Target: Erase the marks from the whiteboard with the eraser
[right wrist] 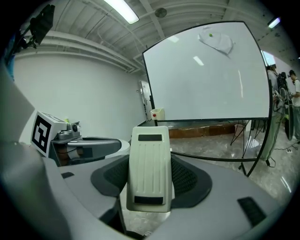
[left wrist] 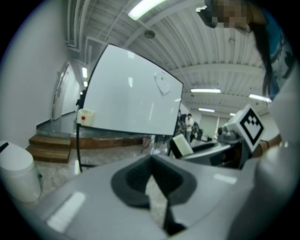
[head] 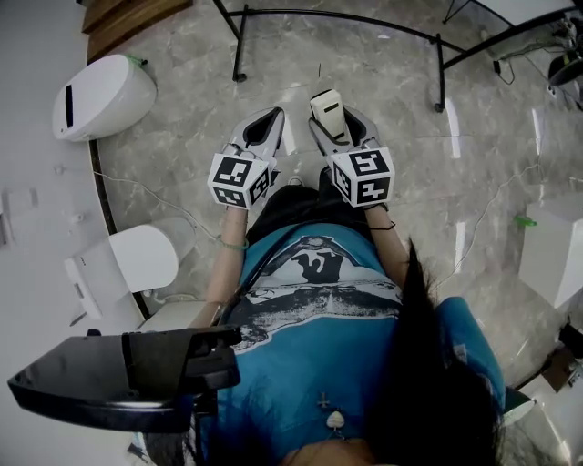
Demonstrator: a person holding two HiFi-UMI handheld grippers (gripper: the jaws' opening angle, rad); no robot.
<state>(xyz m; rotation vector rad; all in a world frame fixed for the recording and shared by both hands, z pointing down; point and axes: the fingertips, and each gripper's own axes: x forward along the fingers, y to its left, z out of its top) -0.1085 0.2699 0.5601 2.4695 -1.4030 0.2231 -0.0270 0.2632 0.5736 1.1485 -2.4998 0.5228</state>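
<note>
The whiteboard stands ahead on a black frame, with a faint curved mark near its top; it also shows as the whiteboard in the left gripper view. My right gripper is shut on a cream ribbed eraser, which stands up between its dark pads. From above, the eraser sticks out of the right gripper over the floor, short of the board. My left gripper is held beside it, shut with nothing in it; its pads meet.
The whiteboard stand's black legs cross the marble floor ahead. A small box with a red button hangs on the frame's left. White rounded units and steps are at the left, a white box at the right, cables on the floor.
</note>
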